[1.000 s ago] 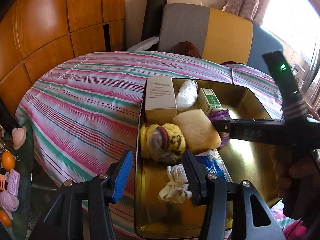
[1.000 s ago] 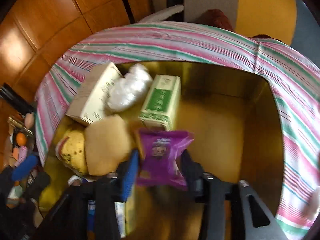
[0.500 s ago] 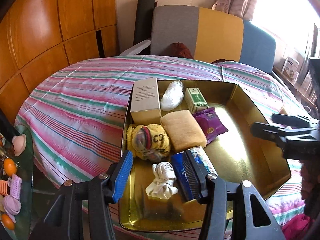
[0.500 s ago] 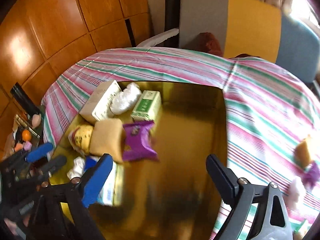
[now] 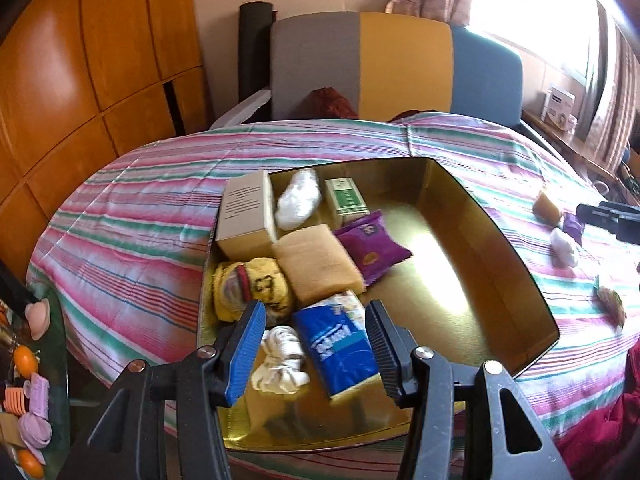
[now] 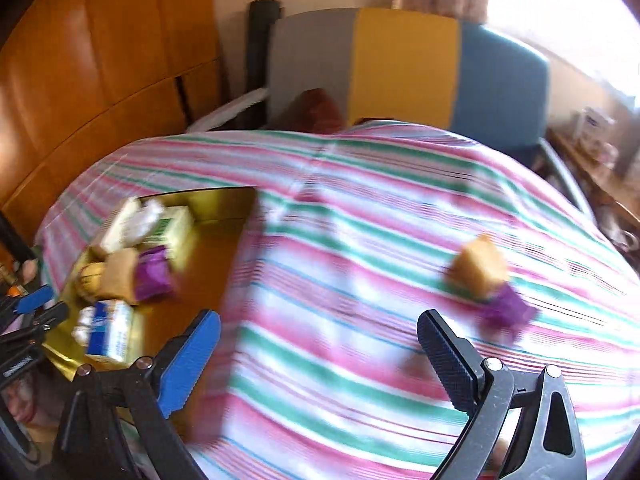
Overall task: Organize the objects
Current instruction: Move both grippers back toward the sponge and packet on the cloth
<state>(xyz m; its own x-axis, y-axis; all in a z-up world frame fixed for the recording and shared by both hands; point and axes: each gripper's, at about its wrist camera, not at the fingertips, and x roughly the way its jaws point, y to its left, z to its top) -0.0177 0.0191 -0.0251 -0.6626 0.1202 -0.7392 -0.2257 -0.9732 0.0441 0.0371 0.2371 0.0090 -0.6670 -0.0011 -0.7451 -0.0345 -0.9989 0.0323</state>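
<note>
A gold tray (image 5: 516,264) sits on the striped tablecloth and holds a beige box (image 5: 244,212), a white bag (image 5: 298,200), a green box (image 5: 346,196), a purple packet (image 5: 372,244), a tan sponge (image 5: 320,266), a yellow toy (image 5: 252,288), a blue tissue pack (image 5: 340,344) and a white cord bundle (image 5: 280,360). My left gripper (image 5: 314,348) is open and empty, hovering at the tray's near end. My right gripper (image 6: 320,360) is open and empty over the cloth right of the tray (image 6: 188,276). A tan sponge (image 6: 478,266) and a purple packet (image 6: 506,312) lie loose ahead of it.
On the cloth right of the tray lie a tan sponge (image 5: 546,208), a white bag (image 5: 564,246) and another small item (image 5: 610,304). A glass side table (image 5: 28,360) with small items stands at the left. A chair (image 5: 360,64) is behind the table.
My right gripper let go of the purple packet in the tray, opened wide and swung right over the cloth. My left gripper stayed open while its view pulled back a little.
</note>
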